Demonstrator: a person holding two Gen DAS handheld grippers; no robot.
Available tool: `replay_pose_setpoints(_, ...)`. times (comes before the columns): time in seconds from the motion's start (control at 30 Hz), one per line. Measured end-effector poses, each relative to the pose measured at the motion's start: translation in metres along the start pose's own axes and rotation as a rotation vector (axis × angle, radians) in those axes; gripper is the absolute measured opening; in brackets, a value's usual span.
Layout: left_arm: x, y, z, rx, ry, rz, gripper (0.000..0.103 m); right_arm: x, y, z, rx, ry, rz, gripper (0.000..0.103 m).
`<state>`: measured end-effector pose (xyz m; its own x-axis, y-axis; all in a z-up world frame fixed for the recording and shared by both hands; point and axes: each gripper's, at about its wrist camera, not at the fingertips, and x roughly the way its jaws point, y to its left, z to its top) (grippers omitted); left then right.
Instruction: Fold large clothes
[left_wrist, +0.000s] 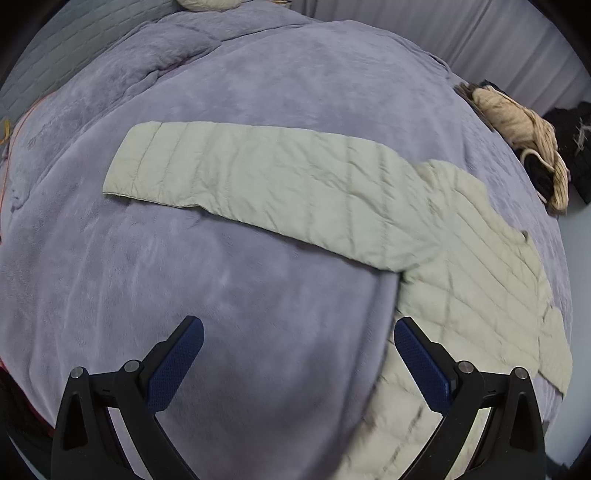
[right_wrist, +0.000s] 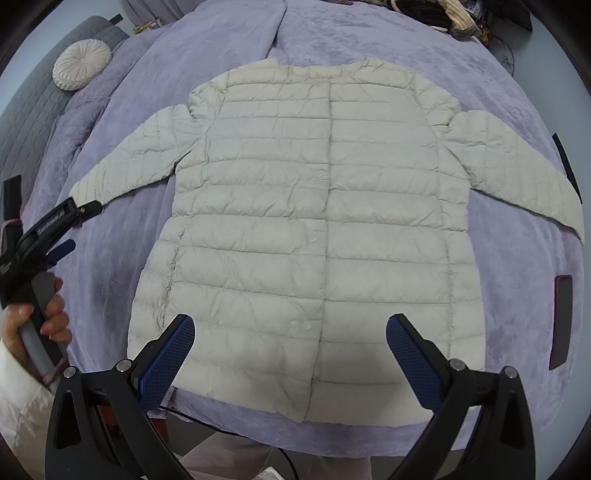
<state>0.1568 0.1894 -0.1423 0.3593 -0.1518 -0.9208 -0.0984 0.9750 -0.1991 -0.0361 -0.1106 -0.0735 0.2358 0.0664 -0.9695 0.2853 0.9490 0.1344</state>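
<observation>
left claw (left_wrist: 298, 363) apart over blanket (left_wrist: 258, 295) | right claw (right_wrist: 290, 360) apart above jacket (right_wrist: 314, 229) hem | left hand (right_wrist: 40, 317) seemingly gripping handle

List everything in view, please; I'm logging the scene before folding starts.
jacket: one, pale beige quilted, flat on the blanket, both sleeves spread out
blanket: one, lilac plush, covers the bed
cushion: one, round white, far left on the grey headboard
clothes pile: one, tan and black, far edge of the bed
phone: one, dark, on the blanket right of the jacket
left hand-held gripper: open, over the blanket beside the left sleeve
right hand-held gripper: open, over the jacket hem
left hand: grips the left handle
</observation>
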Motion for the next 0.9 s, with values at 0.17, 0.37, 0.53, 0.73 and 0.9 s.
replay_pose_setpoints(0.17, 0.062, 0.049, 0.03, -0.173, 0.048, -0.126, 0.103, 0.027, 0.031, 0.002, -0.033, 0.032, 0.021, 0.103)
replay_pose_setpoints(0.37, 0.104, 0.072, 0.056, -0.244, 0.019, -0.214, 0.103, 0.053, 0.053, 0.004, -0.055, 0.05, 0.029, 0.103)
replay_pose_setpoints(0.53, 0.113, 0.086, 0.09, -0.278, -0.05, -0.222, 0.103, 0.068, 0.059, 0.004, -0.044, 0.065, 0.031, 0.103)
replay_pose_setpoints(0.73, 0.106, 0.108, 0.111, -0.339, -0.117, -0.144, 0.033, 0.079, 0.064, 0.005, -0.04, 0.08, 0.04, 0.103)
replay_pose_setpoints(0.9, 0.088, 0.102, 0.117, -0.243, -0.188, -0.173, 0.006, 0.082, 0.067, 0.005, -0.04, 0.07, 0.053, 0.101)
